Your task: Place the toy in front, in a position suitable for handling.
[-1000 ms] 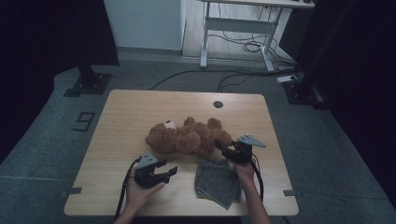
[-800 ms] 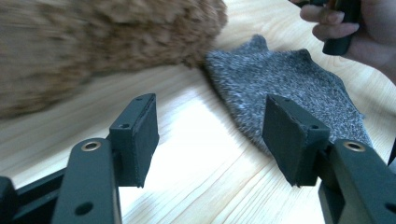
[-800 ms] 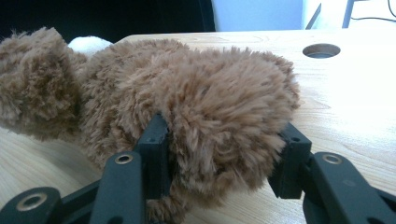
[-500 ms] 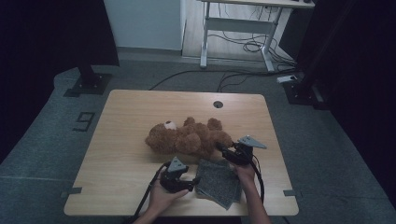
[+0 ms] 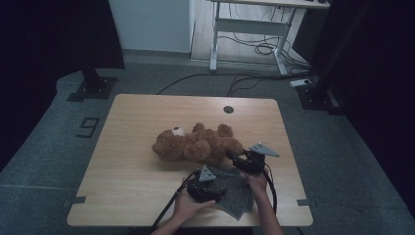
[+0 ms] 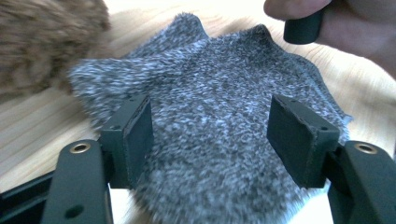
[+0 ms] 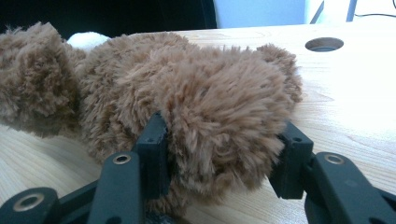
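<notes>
On the wooden table, the right gripper clamps the teddy bear; the left gripper, jaws just opened, hovers over grey cloth.

A brown teddy bear lies across the middle of the table, blocking the way from the near edge to the far half. Just in front of it a grey cloth covers the near right part of the top. The left gripper and the right gripper crowd that same corner. The table's left side and its far strip, around a cable hole, lie open for passage.
</notes>
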`<action>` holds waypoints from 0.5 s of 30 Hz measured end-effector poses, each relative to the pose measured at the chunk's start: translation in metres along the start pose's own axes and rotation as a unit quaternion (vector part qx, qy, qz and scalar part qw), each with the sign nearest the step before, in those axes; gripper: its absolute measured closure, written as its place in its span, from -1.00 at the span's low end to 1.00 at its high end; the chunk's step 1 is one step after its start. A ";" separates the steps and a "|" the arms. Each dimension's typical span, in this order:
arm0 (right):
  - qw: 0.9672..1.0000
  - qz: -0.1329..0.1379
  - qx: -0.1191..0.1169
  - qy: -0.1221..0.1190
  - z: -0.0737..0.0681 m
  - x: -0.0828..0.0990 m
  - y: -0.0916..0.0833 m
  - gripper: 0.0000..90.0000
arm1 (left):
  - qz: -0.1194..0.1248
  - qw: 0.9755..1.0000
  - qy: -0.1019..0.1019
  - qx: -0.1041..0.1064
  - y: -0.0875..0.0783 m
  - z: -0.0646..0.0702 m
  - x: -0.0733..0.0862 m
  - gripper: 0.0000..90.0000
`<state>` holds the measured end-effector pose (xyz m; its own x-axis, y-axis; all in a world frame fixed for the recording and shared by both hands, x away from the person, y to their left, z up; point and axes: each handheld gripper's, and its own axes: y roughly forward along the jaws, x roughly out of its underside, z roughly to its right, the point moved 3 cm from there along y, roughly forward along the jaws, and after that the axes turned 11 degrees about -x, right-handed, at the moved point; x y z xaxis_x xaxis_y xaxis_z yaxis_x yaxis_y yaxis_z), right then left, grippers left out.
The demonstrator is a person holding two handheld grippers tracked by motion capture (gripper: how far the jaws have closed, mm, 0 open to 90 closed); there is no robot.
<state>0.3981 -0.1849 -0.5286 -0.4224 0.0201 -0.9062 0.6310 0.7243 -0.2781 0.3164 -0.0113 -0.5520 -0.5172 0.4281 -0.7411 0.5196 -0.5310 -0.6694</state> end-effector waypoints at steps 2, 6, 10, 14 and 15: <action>1.000 0.000 0.000 0.000 0.000 0.000 0.000 0.09 | -0.007 1.000 0.002 0.003 0.006 0.002 0.000 -0.36; 1.000 -0.001 -0.001 0.001 0.000 0.001 0.000 0.09 | -0.021 1.000 0.011 0.004 0.014 0.005 0.002 -0.46; 1.000 0.000 -0.002 0.002 0.000 0.001 0.000 0.09 | -0.017 0.998 0.046 -0.025 0.017 0.011 0.007 -0.49; 1.000 0.000 -0.002 0.004 0.000 0.001 0.000 0.09 | -0.019 0.996 0.067 -0.050 0.018 0.016 0.008 -0.45; 1.000 0.000 -0.002 0.003 0.000 0.001 -0.001 0.09 | -0.019 0.996 0.067 -0.050 0.018 0.016 0.008 -0.44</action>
<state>0.3971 -0.1853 -0.5296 -0.4272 0.0243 -0.9038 0.6281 0.7271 -0.2773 0.3109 -0.0290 -0.5690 -0.4465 0.5432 -0.7110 0.5703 -0.4395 -0.6940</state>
